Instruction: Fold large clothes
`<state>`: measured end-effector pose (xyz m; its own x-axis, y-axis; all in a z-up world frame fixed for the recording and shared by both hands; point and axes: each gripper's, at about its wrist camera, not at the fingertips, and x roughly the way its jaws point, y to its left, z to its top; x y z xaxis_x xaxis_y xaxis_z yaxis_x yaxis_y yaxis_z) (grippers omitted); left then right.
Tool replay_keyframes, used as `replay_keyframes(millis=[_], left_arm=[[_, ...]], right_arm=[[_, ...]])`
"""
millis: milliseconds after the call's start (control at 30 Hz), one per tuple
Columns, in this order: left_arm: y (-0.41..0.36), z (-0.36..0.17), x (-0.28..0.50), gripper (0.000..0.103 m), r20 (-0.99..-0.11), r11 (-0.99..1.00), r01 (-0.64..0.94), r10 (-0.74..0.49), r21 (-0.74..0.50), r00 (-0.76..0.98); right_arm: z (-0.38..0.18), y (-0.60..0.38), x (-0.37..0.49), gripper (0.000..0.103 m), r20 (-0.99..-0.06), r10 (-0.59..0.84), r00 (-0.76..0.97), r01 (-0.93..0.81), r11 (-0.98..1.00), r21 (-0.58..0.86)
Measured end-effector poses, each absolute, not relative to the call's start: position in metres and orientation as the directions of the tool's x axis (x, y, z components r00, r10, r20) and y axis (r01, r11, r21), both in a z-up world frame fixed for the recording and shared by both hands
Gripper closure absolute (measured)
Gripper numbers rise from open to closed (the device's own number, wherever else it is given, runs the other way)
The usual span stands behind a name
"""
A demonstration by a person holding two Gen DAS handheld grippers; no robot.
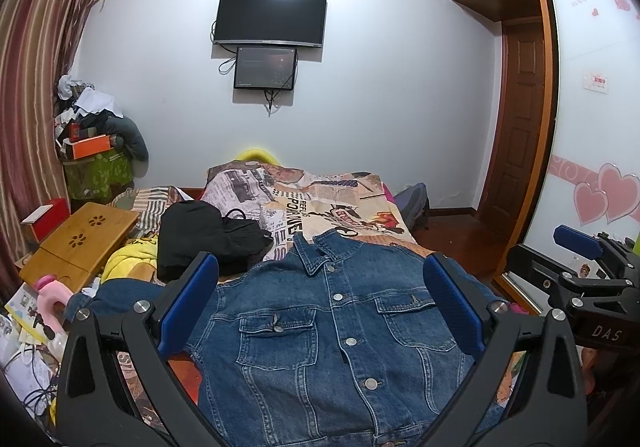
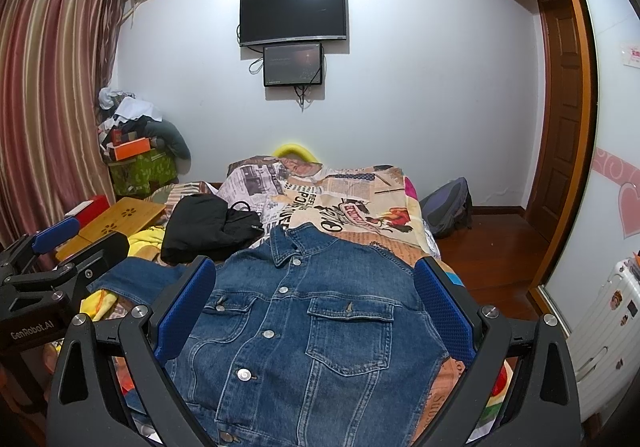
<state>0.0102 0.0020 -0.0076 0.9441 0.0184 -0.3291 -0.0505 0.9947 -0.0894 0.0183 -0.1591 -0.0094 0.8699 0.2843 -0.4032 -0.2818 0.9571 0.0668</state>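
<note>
A blue denim jacket (image 1: pixel 320 331) lies face up and buttoned on the bed, collar toward the far wall; it also shows in the right wrist view (image 2: pixel 312 327). Its left sleeve (image 1: pixel 120 293) spreads out to the left. My left gripper (image 1: pixel 320 307) is open and empty, held above the jacket's chest. My right gripper (image 2: pixel 316 303) is open and empty, also above the chest. The right gripper shows at the right edge of the left wrist view (image 1: pixel 584 259). The left gripper shows at the left edge of the right wrist view (image 2: pixel 48 247).
A newspaper-print bedspread (image 1: pixel 320 199) covers the bed. A black garment and bag (image 1: pixel 208 239) lie beyond the jacket on the left. A wooden lap table (image 1: pixel 80 243) and clutter sit left. A backpack (image 2: pixel 448 211) stands on the wooden floor at right, near the wardrobe (image 1: pixel 592 127).
</note>
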Motion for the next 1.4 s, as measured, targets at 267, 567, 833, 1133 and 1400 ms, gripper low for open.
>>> replay_keyframes(millis=[267,567,833,1133,1400], left_arm=[[0.007,-0.010,0.015,0.000,-0.330,0.994,-0.054,0.020,-0.095,0.944],[0.027,-0.015,0.031,0.000,-0.330,0.990,-0.089,0.050,-0.106,0.943],[0.078,-0.036,0.066,0.000,-0.382,0.966,-0.214,0.145,-0.143,0.912],[0.190,-0.080,0.097,0.000,-0.491,0.862,-0.488,0.367,-0.139,0.790],[0.310,-0.145,0.101,0.000,-0.673,0.701,-0.671,0.377,-0.242,0.636]], right_arm=[[-0.010,-0.154,0.025,0.004,-0.416,0.280,0.865,-0.281,0.958,0.061],[-0.015,-0.148,0.042,0.004,-0.442,0.259,0.859,-0.264,0.963,0.051],[-0.029,-0.141,0.074,0.004,-0.494,0.234,0.838,-0.246,0.968,0.041],[-0.052,-0.127,0.119,0.004,-0.569,0.221,0.792,-0.240,0.970,0.042],[-0.073,-0.116,0.149,0.004,-0.627,0.212,0.750,-0.239,0.970,0.042]])
